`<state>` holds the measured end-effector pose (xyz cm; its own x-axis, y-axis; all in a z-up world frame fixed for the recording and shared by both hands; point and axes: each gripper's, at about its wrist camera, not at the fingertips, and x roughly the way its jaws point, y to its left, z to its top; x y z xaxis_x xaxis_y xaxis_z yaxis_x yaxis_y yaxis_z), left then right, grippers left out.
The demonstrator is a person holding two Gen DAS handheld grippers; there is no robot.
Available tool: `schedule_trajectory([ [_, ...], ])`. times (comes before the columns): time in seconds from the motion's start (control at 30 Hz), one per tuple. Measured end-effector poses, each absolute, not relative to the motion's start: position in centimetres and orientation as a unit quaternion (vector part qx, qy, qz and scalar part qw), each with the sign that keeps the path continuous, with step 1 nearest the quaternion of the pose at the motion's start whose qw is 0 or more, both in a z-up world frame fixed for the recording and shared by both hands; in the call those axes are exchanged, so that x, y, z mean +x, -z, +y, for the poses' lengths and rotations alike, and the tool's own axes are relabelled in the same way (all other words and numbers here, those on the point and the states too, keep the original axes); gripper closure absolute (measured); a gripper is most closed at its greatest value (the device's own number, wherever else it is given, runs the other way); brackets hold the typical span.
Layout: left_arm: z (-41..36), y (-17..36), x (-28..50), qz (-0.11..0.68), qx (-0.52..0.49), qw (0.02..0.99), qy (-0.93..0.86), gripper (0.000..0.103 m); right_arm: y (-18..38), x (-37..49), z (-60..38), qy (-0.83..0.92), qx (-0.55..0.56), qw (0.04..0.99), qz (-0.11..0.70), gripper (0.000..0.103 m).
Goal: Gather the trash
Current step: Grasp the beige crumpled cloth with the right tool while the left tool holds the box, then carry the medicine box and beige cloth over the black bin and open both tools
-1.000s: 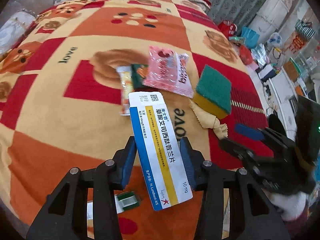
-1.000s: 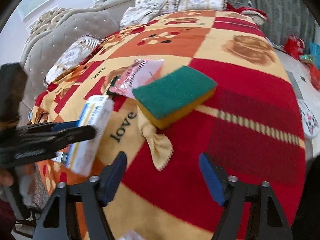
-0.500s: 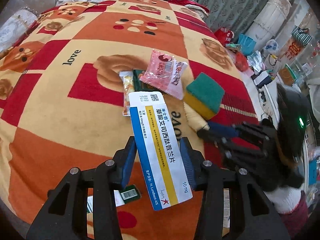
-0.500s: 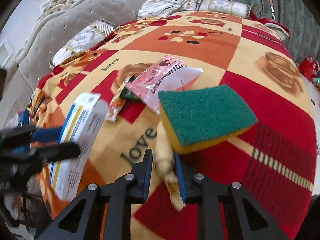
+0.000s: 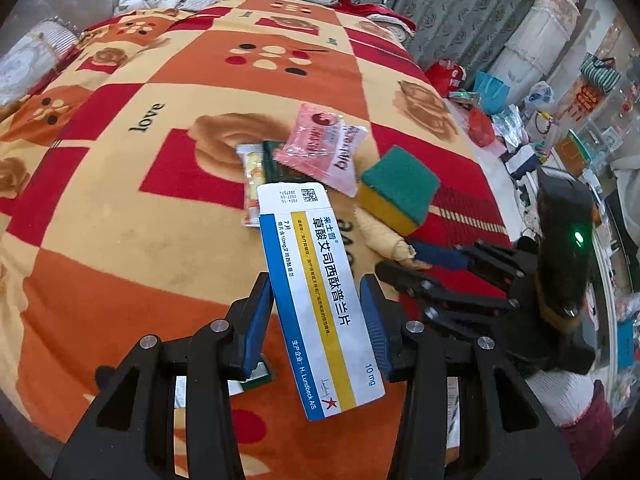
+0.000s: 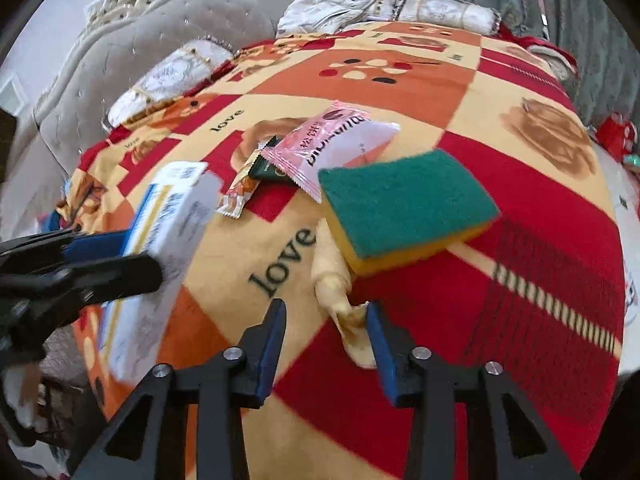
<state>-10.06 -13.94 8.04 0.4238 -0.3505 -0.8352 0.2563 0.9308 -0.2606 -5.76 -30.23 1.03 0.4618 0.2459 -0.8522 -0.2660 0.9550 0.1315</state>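
The left tool [image 5: 318, 312] is clamped on a white, blue and yellow medicine box [image 5: 320, 300], holding it above the bed's patterned blanket [image 5: 120, 240]; the right tool [image 6: 326, 344] is partly open and its jaws are opening, with the tail of a pale yellow wrapper [image 6: 340, 300] lying between them against the right pad; that wrapper pokes out from under a green and yellow sponge [image 6: 404, 208] near the middle of the bed; a pink packet [image 6: 332, 140], a dark green packet [image 6: 268, 168] and an orange snack wrapper [image 6: 240, 192] lie just beyond, overlapping.
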Motion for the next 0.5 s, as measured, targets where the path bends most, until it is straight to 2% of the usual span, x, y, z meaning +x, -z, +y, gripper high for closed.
schedule_trajectory([
  [0.1, -13.6, -8.0, -10.0, 0.506, -0.051, 0.842, 0.177, 0.061, -0.8, -4.7, -29.7, -0.148, -0.011, 0.856, 0.494, 0.066],
  [0.13, -13.6, -7.9, -10.0, 0.507, -0.052, 0.842, 0.177, 0.061, -0.6, -4.6, -29.5, -0.144, -0.020, 0.856, 0.496, 0.077],
  [0.2, -13.7, -7.9, -10.2, 0.507, -0.052, 0.841, 0.181, 0.061, -0.4, -4.8, -29.6, -0.143, -0.029, 0.854, 0.499, 0.084],
  [0.5, -16.4, -8.6, -11.2, 0.498, -0.042, 0.841, 0.209, 0.061, -4.7, -10.8, -33.3, -0.147, 0.005, 0.878, 0.455, 0.085],
])
